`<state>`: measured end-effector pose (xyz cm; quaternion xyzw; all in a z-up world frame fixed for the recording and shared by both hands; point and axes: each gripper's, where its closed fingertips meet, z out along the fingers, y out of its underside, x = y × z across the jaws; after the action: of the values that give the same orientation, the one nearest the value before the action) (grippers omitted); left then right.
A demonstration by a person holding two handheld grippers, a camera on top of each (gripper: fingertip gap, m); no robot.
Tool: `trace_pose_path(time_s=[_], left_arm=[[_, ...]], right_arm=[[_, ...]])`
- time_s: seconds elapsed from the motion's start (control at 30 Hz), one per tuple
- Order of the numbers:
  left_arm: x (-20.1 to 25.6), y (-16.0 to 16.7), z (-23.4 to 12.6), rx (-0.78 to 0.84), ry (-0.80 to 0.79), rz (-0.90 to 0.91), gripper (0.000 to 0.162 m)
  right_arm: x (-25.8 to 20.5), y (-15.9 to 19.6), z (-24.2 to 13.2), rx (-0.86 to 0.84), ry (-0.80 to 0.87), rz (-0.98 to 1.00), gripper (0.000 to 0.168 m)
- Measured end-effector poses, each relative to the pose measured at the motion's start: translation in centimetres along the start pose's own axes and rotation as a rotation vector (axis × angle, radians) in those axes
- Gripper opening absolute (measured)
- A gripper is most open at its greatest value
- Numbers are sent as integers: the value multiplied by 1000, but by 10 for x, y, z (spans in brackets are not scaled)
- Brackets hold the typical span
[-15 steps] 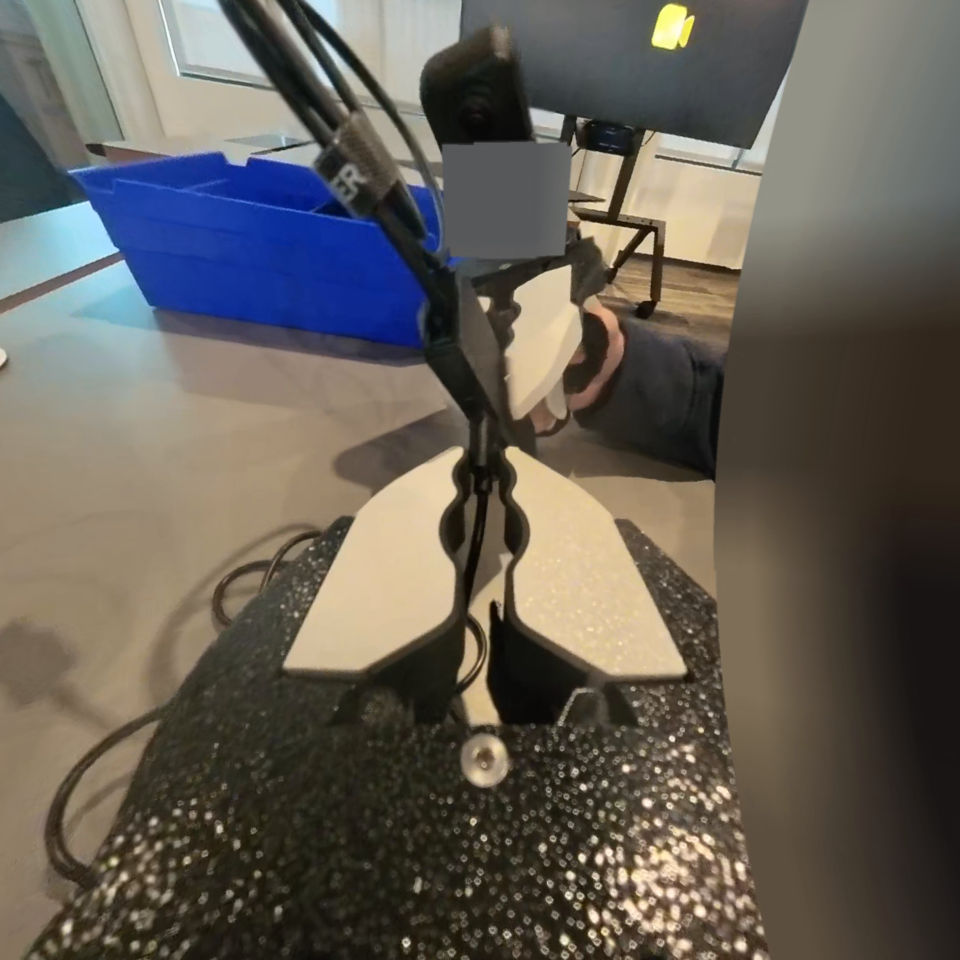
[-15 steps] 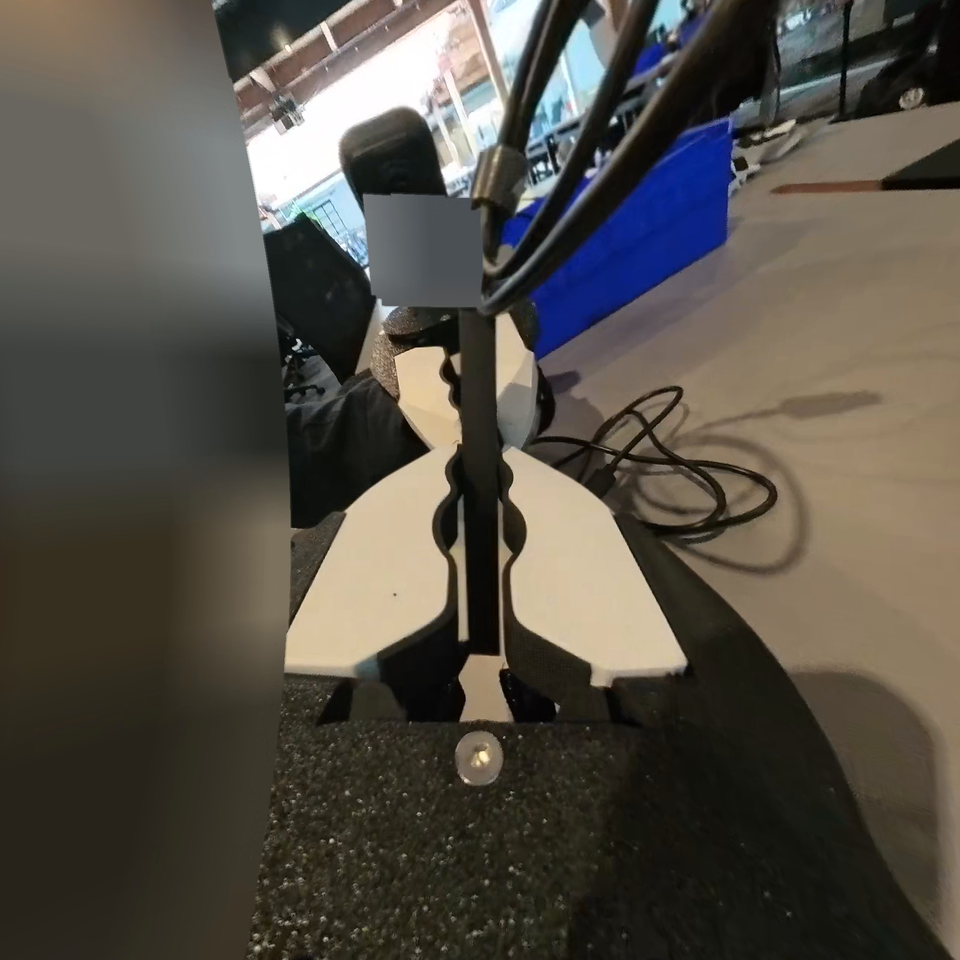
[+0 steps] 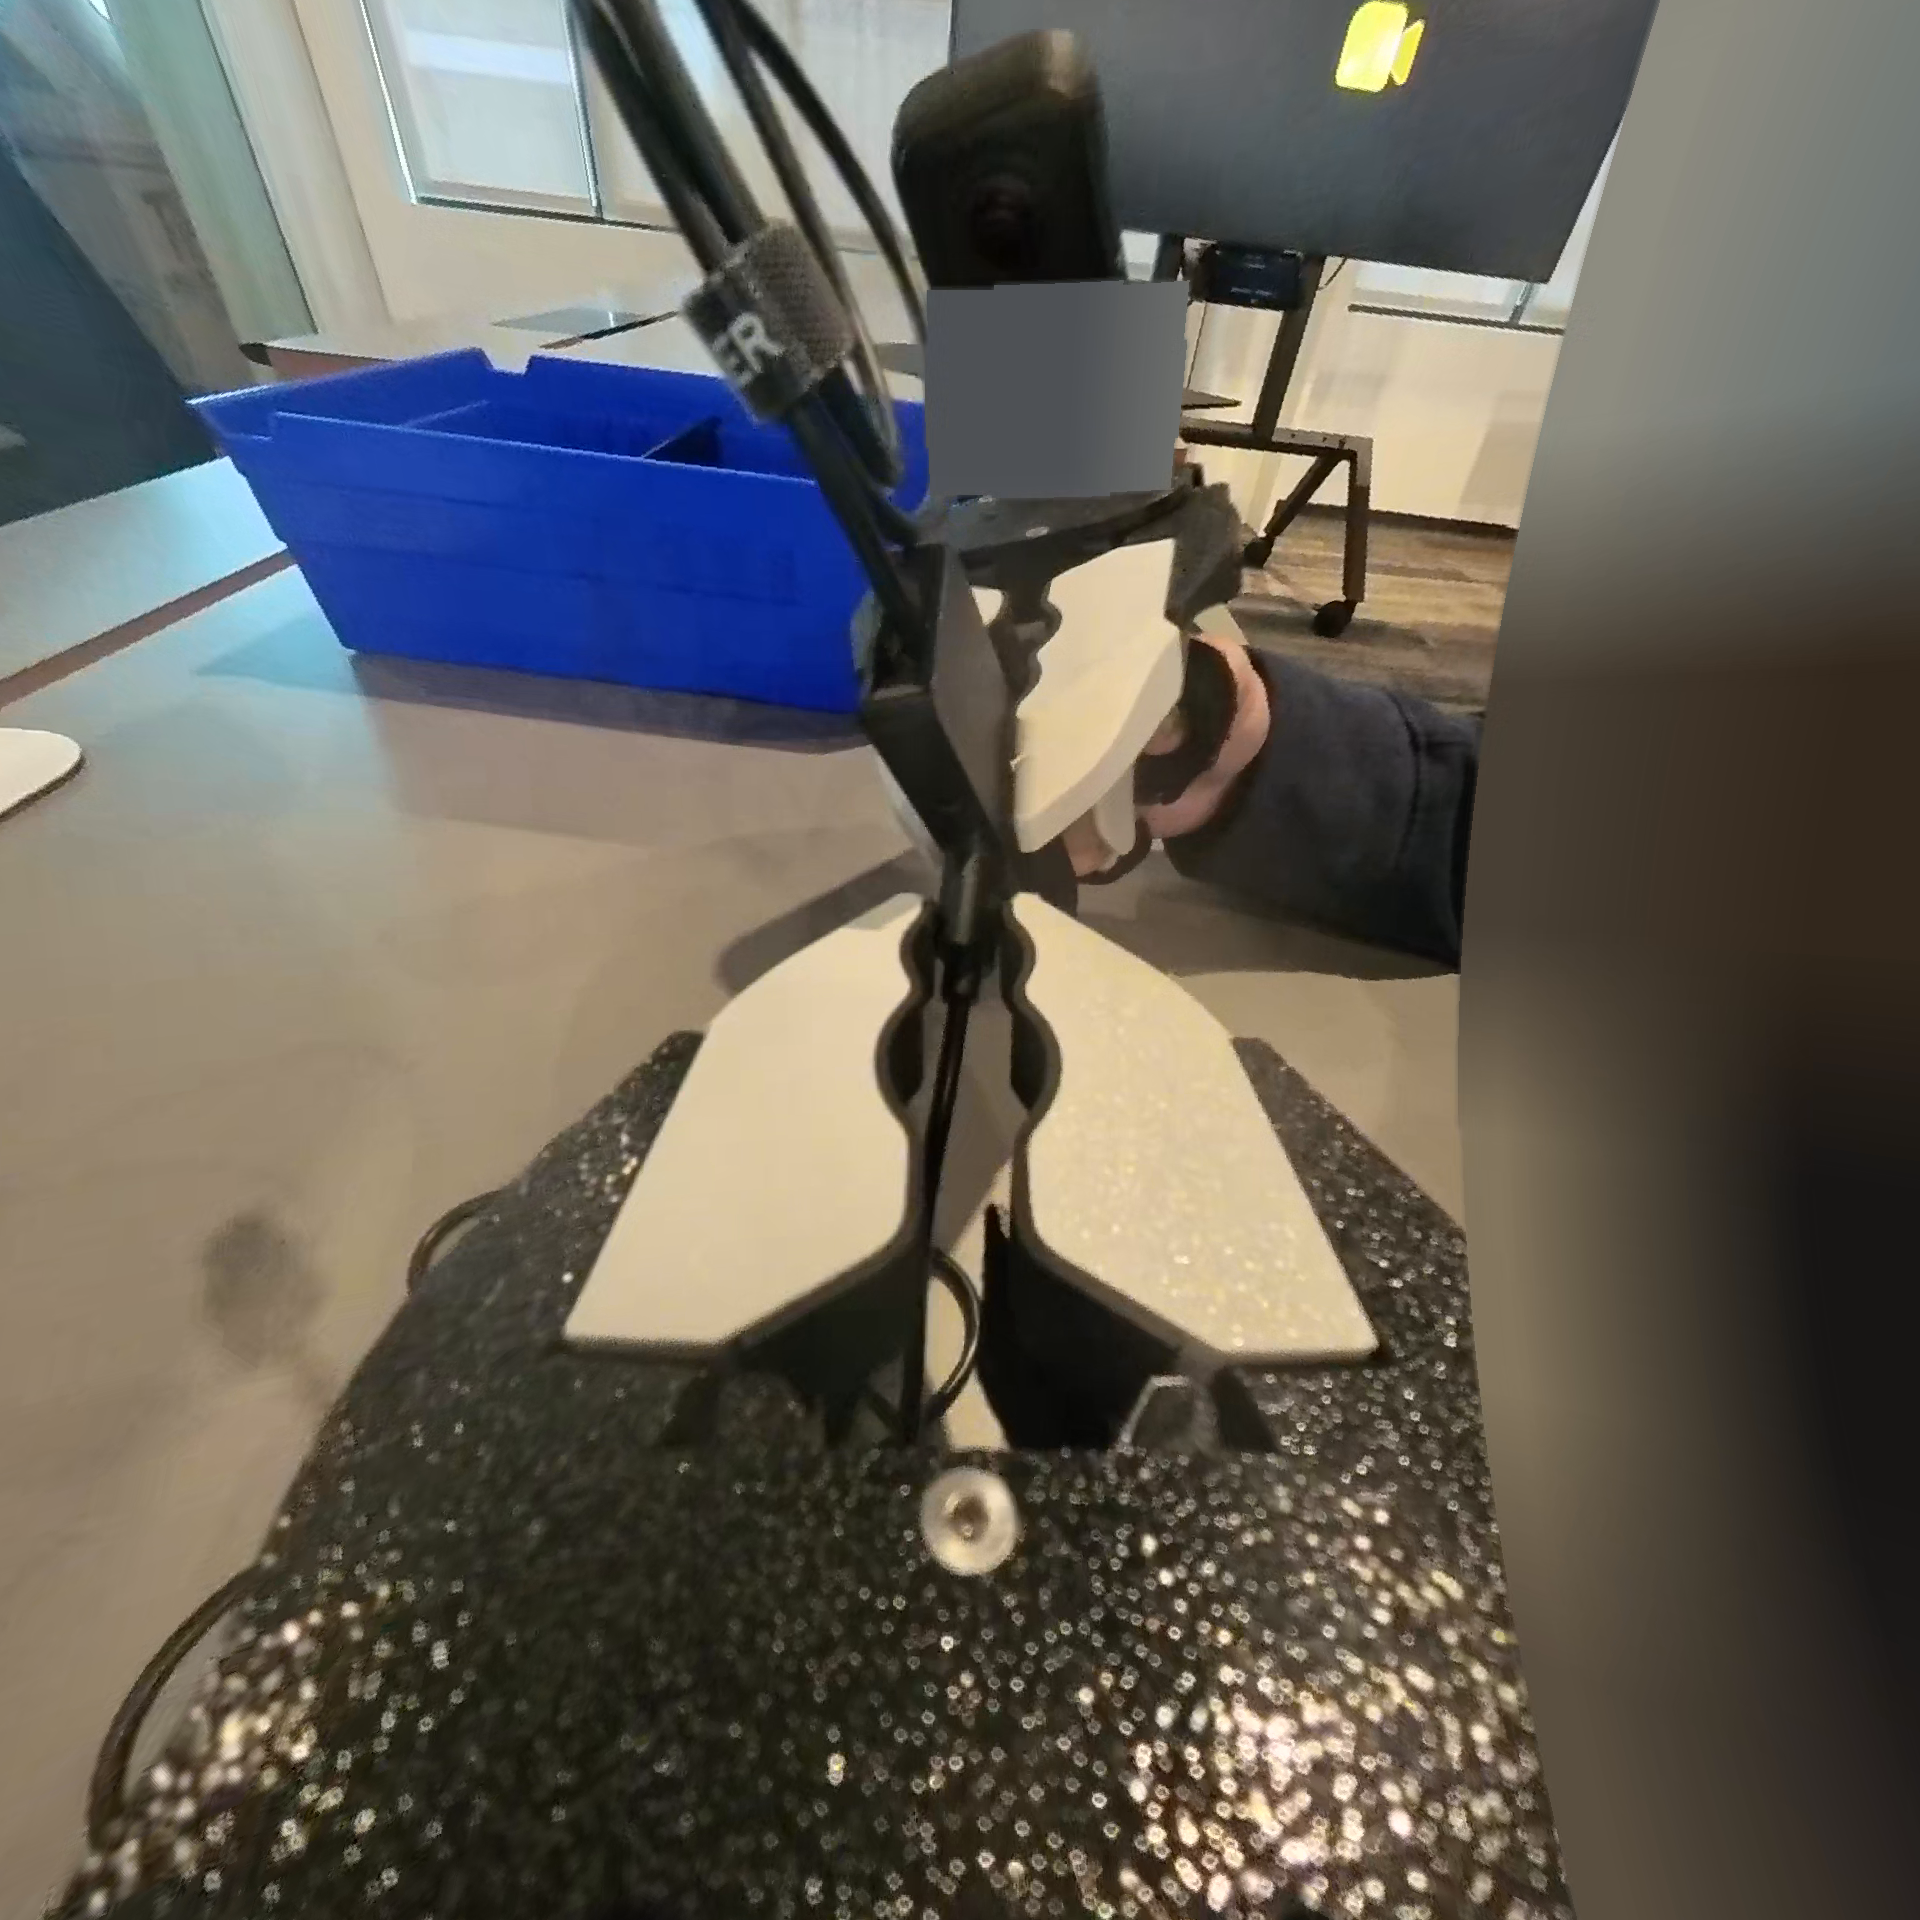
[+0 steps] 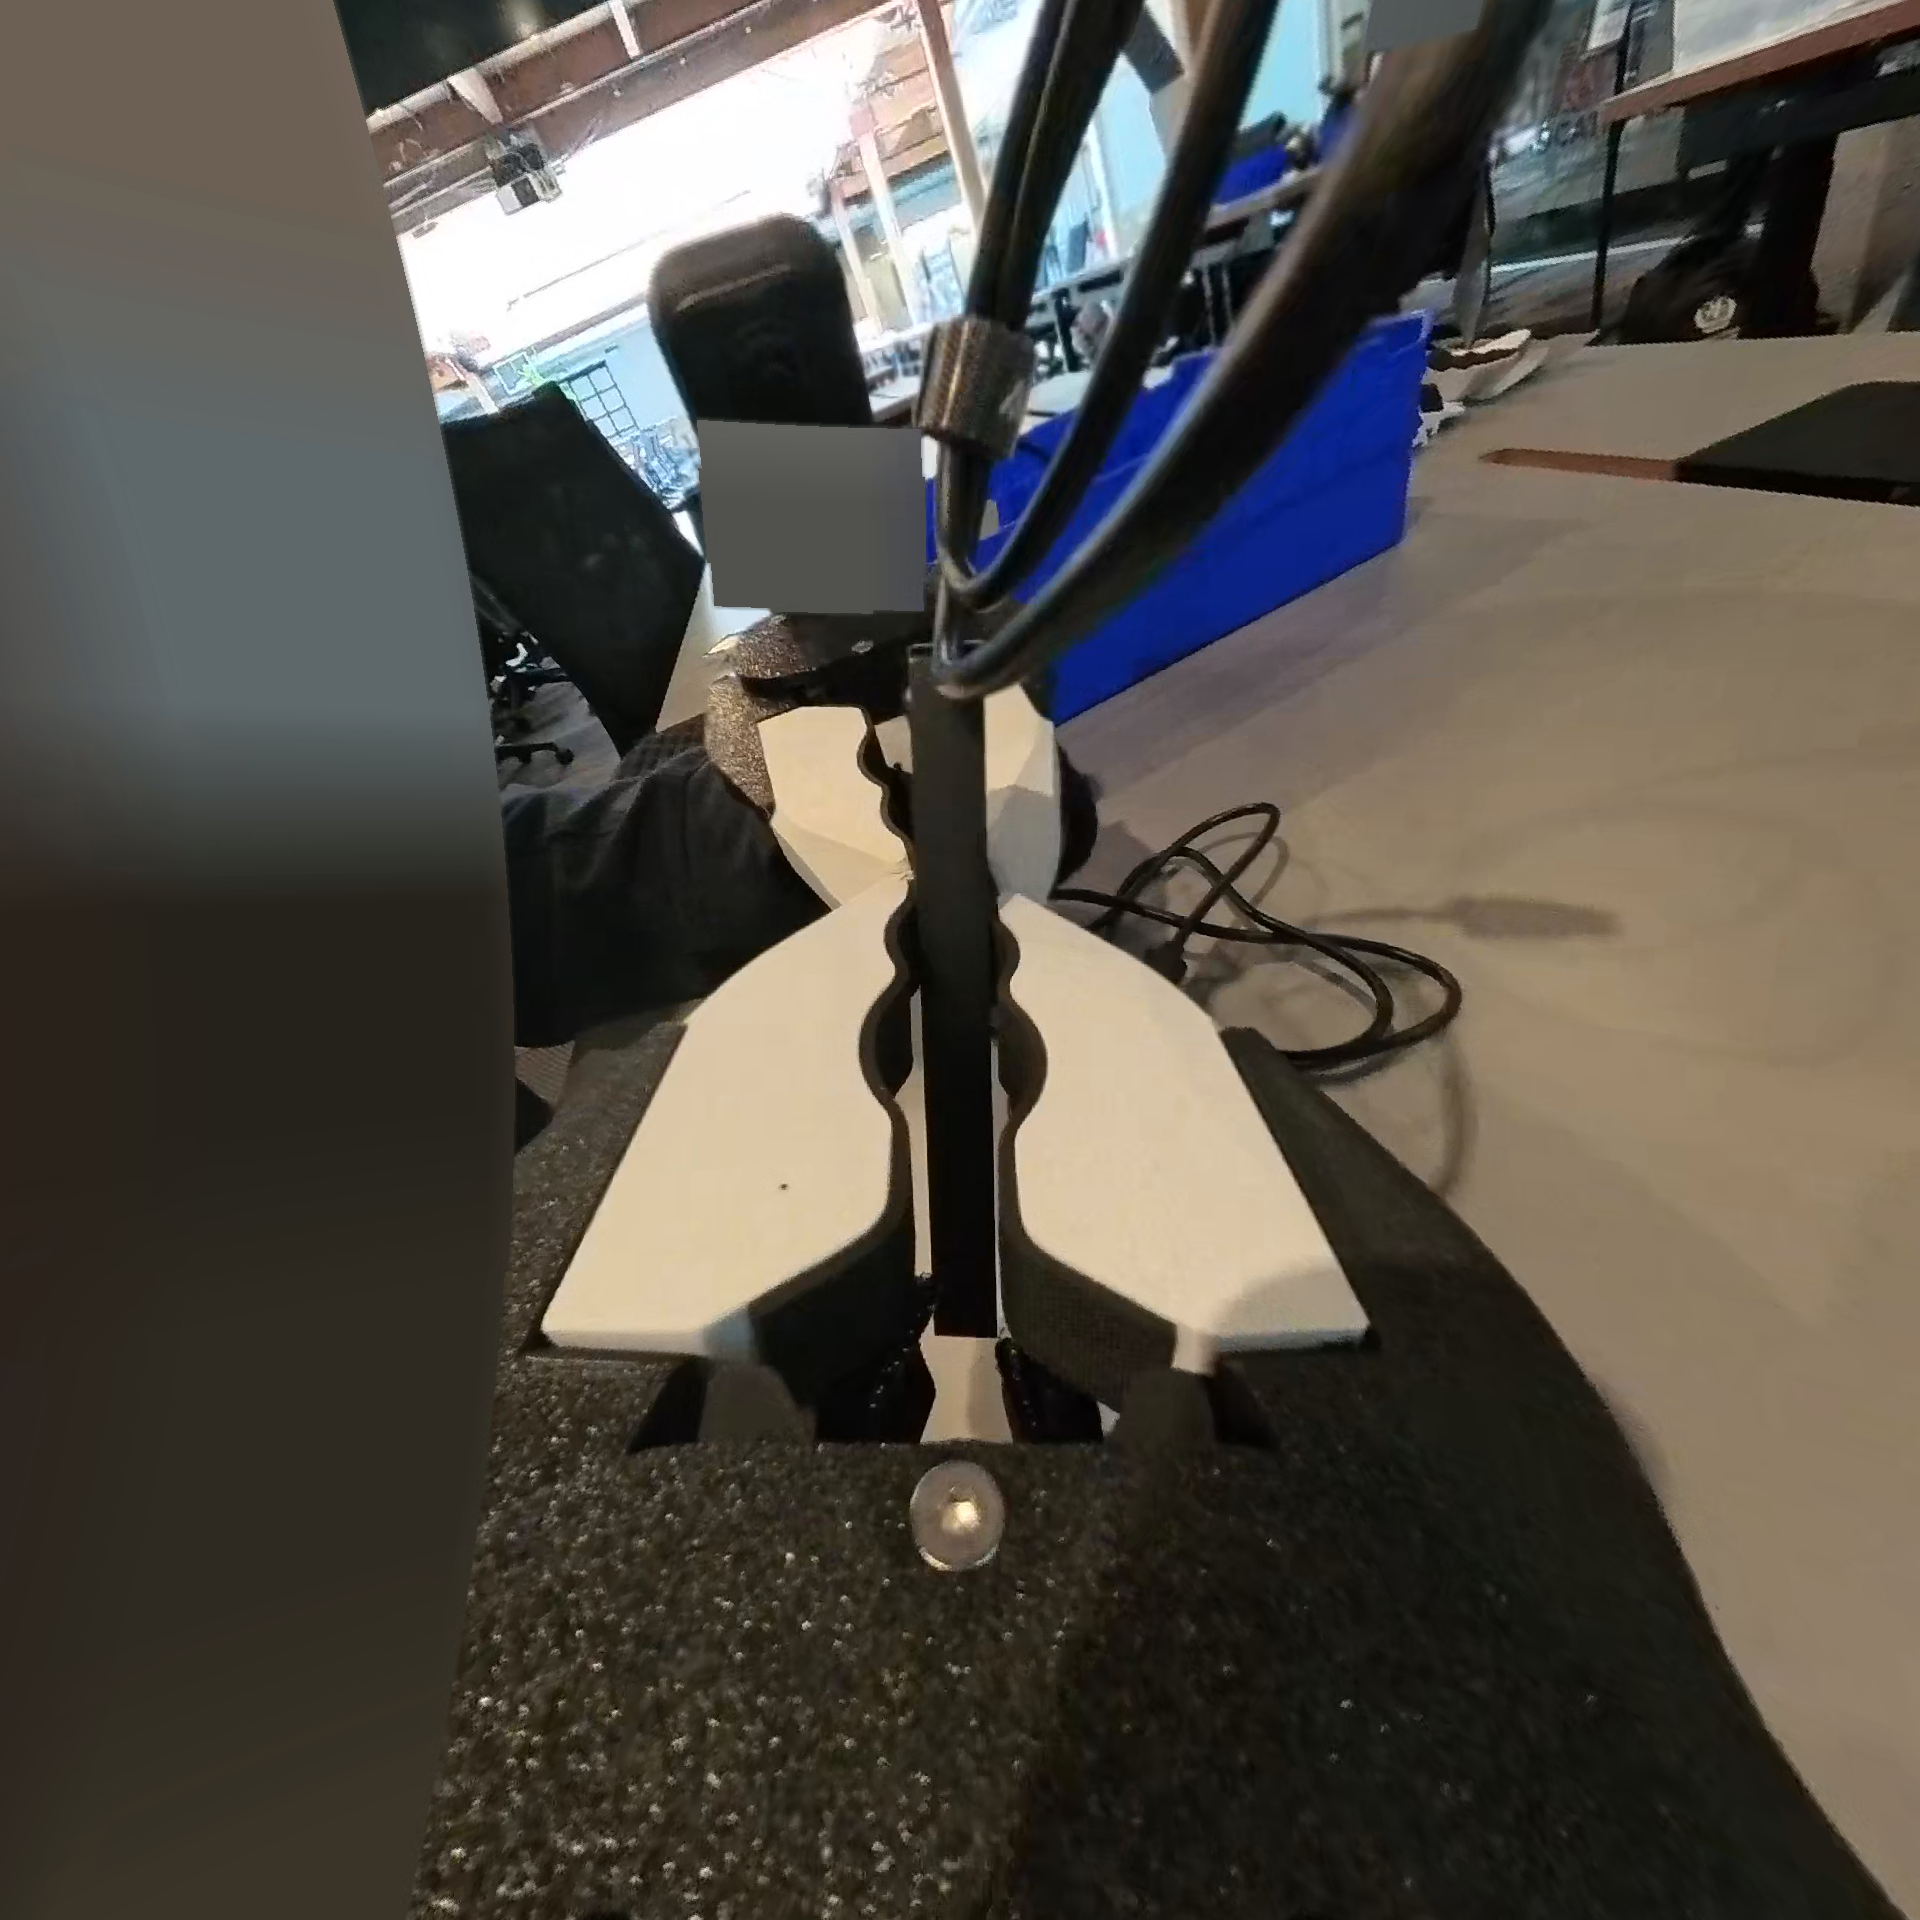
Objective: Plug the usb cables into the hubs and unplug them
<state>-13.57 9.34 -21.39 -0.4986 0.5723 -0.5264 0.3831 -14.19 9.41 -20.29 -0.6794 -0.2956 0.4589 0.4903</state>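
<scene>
Hub (image 4: 951, 1039), a slim black bar, clamped edge-on between the white fingers of the right gripper (image 4: 954, 914), held above the grey tabletop (image 4: 1558, 790); ports not visible from this angle. Bundle of black cables (image 4: 1091, 364) rising from the hub's far end, bound by a dark strap (image 4: 971, 390), tops cut off by the frame. Opposite, the left gripper (image 3: 971, 914) closed on a thin black cable (image 3: 940, 1122) just behind its plug (image 3: 925, 748), the plug meeting the hub's end; whether fully seated, impossible to tell. In the left wrist view, hub seen only as a grey sliver (image 3: 971, 665) beside the plug, half hidden by the other gripper's finger. Loose coil of black cable (image 4: 1330, 956) lying on the tabletop beyond the right gripper, partly hidden behind it. Blue bin (image 3: 540, 520) farther back, contents hard to make out. Dark sleeve (image 3: 1340, 800) resting at the tabletop's edge. Broad blurred band covering one side of each view.
</scene>
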Motion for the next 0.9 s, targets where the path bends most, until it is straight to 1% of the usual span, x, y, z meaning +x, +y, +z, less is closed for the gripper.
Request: trace_pose_path(time_s=[0.1,0.2,0.27,0.33,0.43,0.5,0.6,0.67,0.83,0.9], left_arm=[[4,-1,0,-5,29,-6,9],[16,-9,-6,7,133,-38,8],[19,-7,-9,-15,157,-30,8],[15,-6,-9,-28,128,-14,8],[4,-4,-7,-37,42,27,8],[5,-3,-8,-39,66,10,8],[16,-5,-10,-13,160,-36,7],[20,-7,-11,3,191,-48,7],[6,-7,-7,22,100,-47,8],[7,-9,-6,29,108,-45,8]], right_arm=[[-3,-1,-1,4,-9,-15,11],[-16,-5,0,21,-97,-15,11],[-19,-2,2,-6,-109,-29,11],[-16,-2,3,-13,-81,-45,11],[-5,-3,3,-21,28,-113,11],[-6,-2,4,-35,35,-136,11],[-15,-2,3,-29,-47,-97,11],[-19,-2,3,-25,-74,-83,11],[-6,-5,2,-17,40,-111,11],[-7,-6,0,-13,33,-123,11]])
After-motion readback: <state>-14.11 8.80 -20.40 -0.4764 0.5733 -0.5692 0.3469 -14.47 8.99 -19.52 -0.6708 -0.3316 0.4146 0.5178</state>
